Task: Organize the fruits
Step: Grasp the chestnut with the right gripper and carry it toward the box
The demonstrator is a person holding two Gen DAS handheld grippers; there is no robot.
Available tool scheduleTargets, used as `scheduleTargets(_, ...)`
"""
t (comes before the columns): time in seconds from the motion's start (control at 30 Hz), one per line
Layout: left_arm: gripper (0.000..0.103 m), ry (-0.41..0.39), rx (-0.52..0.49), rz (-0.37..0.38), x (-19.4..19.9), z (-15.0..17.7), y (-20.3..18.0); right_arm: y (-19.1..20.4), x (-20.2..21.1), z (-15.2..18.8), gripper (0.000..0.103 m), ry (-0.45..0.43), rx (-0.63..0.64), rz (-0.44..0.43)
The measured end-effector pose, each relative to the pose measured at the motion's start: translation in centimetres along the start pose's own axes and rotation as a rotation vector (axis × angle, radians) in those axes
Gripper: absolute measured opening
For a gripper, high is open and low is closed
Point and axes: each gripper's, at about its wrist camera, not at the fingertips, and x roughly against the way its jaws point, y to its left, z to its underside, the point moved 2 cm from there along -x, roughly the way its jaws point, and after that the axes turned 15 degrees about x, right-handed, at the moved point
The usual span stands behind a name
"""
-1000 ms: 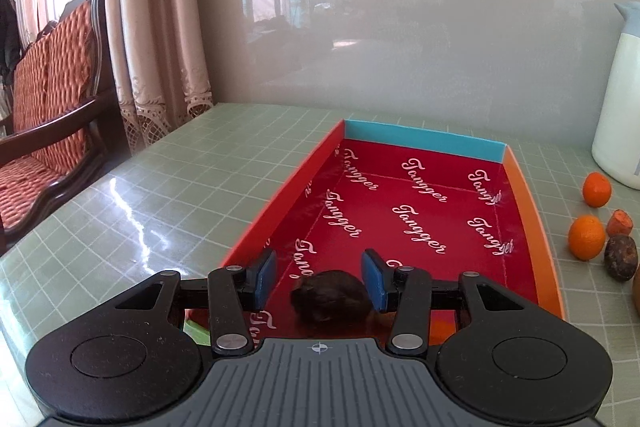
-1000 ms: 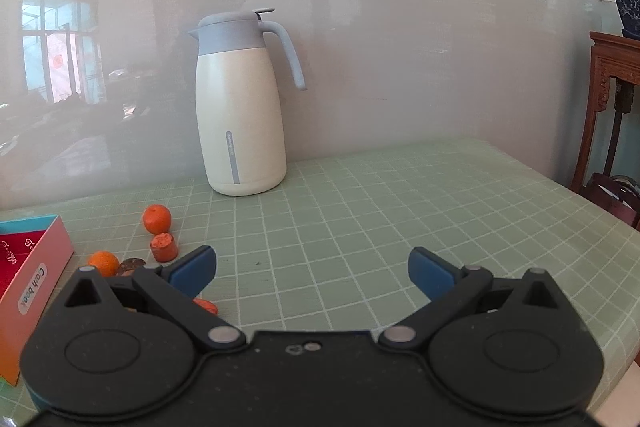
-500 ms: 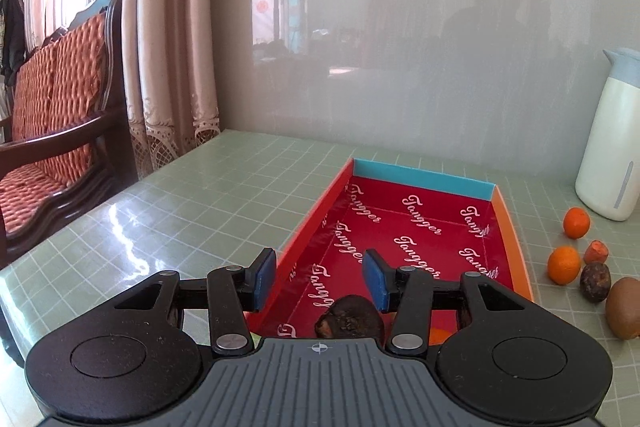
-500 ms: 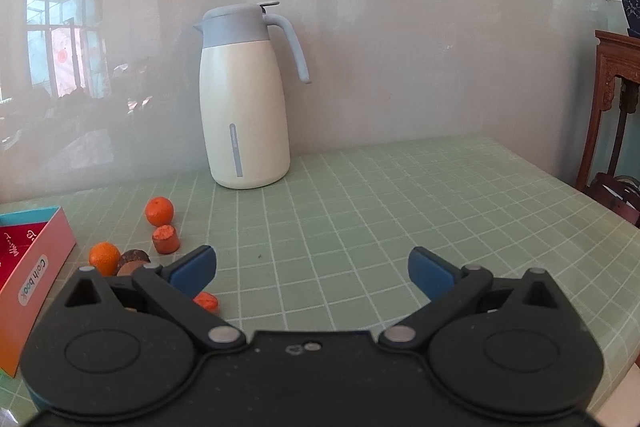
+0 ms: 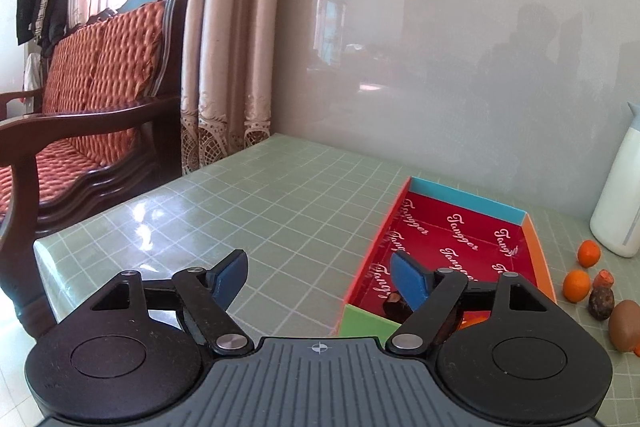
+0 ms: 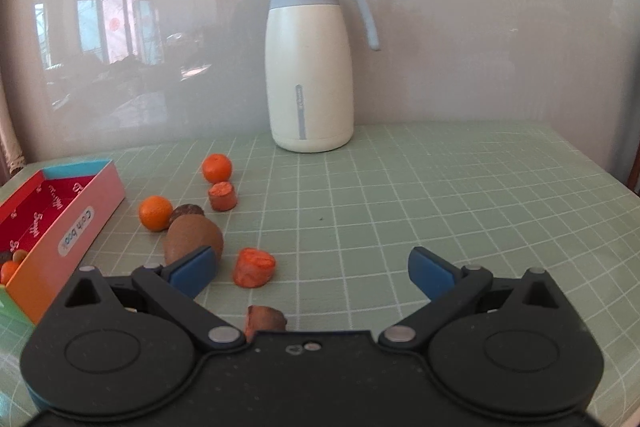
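Left gripper [image 5: 318,277]: jaws have just been opening, now spread, nothing between them; it hangs over bare green tabletop [image 5: 248,211] beside the box's left wall. Dark fruit [image 5: 394,303] lies in the red-lined box [image 5: 532,247] at its near end, partly hidden behind the right finger. Table's left edge near; armchair [image 5: 92,99] beyond it.

Right gripper [image 6: 312,269]: jaws spread wide, having just closed slightly, empty. Loose on the table by the box: two oranges [image 6: 216,167], kiwi [image 6: 192,239], carrot pieces [image 6: 254,267]. Open tabletop to the right of the white jug [image 6: 310,83].
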Motion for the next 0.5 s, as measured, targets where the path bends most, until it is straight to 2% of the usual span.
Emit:
scheduleTargets(0.03,0.086,-0.002,0.013,-0.005,0.0,-0.1,0.4,0.3,-0.2,0.1,0.094,0.011,0.010,-0.015)
scheduleTargets(0.1,0.090,-0.015,0.041,-0.022,0.2,-0.3,1.1,0.7,-0.7,0.4,0.079,0.039,0.013,-0.045)
scheduleTargets(0.23,0.090,-0.025,0.058,-0.026,0.3,-0.5,2.1,0.9,-1.1,0.8,0.076,0.064,0.002,-0.065)
scheduleTargets(0.33,0.091,-0.041,0.069,-0.030,0.5,-0.7,2.7,1.1,-1.4,1.0,0.070,0.080,0.006,-0.073)
scheduleTargets(0.5,0.093,-0.044,0.100,-0.048,0.4,-1.1,4.0,1.3,-2.0,1.3,0.051,0.108,-0.006,-0.097)
